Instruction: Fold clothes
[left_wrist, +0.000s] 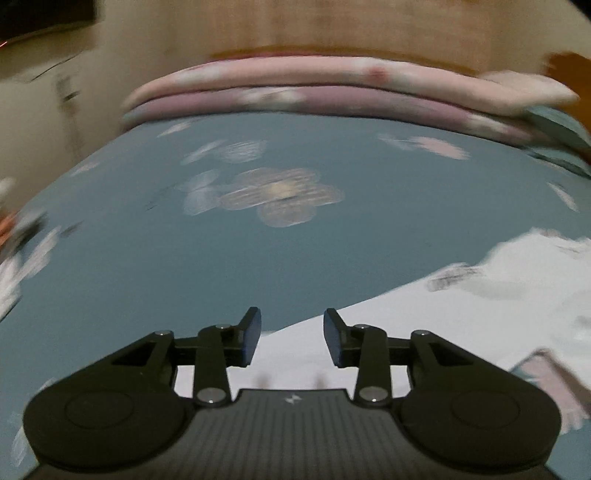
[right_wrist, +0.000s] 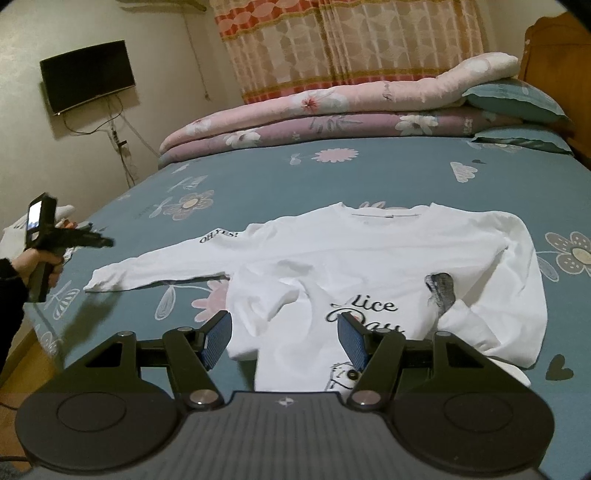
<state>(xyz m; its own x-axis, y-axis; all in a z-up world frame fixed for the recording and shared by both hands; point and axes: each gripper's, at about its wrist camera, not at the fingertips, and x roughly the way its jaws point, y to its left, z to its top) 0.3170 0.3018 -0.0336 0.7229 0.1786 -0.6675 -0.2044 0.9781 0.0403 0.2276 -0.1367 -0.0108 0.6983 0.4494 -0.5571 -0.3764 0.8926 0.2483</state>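
- The white long-sleeved shirt (right_wrist: 369, 258) lies spread, print up, on the blue floral bedsheet (right_wrist: 295, 173); collar at 12 o'clock, hem nearest the right gripper (right_wrist: 284, 341).
- One sleeve (right_wrist: 155, 264) stretches flat toward 9 o'clock; the other sleeve (right_wrist: 491, 310) is bent back in over the body at 3 o'clock.
- Right gripper: jaws apart, empty, above the hem.
- Left gripper (left_wrist: 291, 341): jaws apart, empty; its view is blurred, white cloth (left_wrist: 480, 314) at 2 o'clock.
- In my judgement the outstretched sleeve is nearer the left gripper, its long axis running 9 to 3.
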